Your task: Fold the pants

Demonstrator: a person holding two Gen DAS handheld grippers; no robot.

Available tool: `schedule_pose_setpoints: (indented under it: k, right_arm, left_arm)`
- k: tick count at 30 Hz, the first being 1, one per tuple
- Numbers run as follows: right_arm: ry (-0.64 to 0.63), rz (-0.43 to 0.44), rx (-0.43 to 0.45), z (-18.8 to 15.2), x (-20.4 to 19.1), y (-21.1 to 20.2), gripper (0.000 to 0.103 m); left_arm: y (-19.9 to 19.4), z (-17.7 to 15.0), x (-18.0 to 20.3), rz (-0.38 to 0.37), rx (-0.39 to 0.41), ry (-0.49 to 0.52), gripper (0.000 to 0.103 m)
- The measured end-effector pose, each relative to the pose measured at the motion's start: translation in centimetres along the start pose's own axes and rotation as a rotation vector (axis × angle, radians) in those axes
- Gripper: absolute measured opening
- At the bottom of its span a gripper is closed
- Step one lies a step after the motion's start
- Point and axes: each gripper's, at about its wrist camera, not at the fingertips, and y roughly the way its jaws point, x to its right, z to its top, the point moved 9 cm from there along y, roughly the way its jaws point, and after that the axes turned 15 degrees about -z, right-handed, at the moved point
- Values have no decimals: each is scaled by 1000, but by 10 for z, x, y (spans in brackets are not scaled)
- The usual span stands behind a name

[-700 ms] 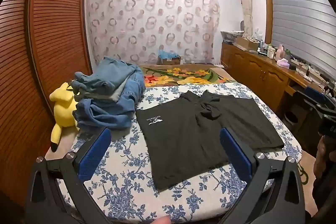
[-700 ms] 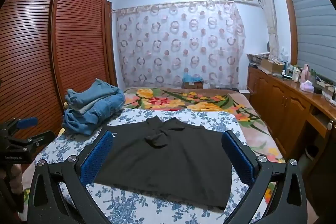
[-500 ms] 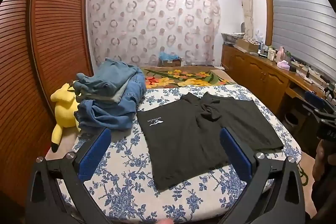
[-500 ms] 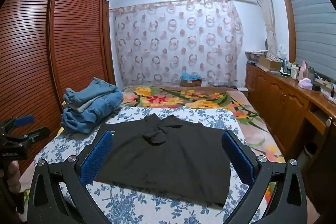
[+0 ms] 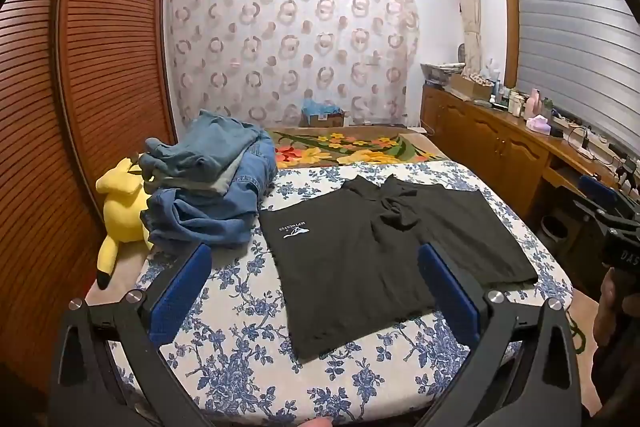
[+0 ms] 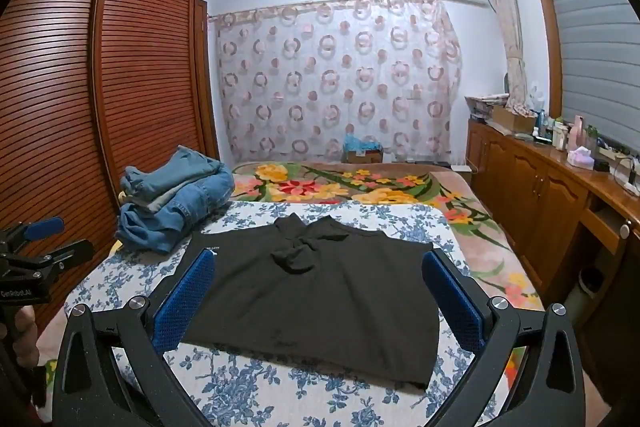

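Black pants lie spread flat on the blue-flowered bed sheet, with a white logo near their left side and a bunched fold at the far middle. They also show in the right wrist view. My left gripper is open and empty, held above the near edge of the bed, short of the pants. My right gripper is open and empty, held above the near hem of the pants. The other gripper shows at the frame edge in each view, the right one and the left one.
A pile of folded blue jeans sits on the bed's far left, also in the right wrist view. A yellow plush toy lies beside it. A floral blanket covers the far end. A wooden wardrobe stands left, a wooden counter right.
Both grippers have lifted and drawn back slightly, so the bed sits a little lower in each view. The pants have not moved.
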Motion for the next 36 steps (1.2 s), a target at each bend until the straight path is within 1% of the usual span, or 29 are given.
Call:
schedule_pose_setpoints:
  k: [22, 36]
  right_arm:
    - [-5, -4, 5, -2, 0, 0, 103]
    - [-5, -6, 7, -2, 1, -1, 103]
  left_arm:
    - [0, 0, 0, 0, 2, -3, 103]
    - [-7, 3, -1, -1, 5, -3, 103]
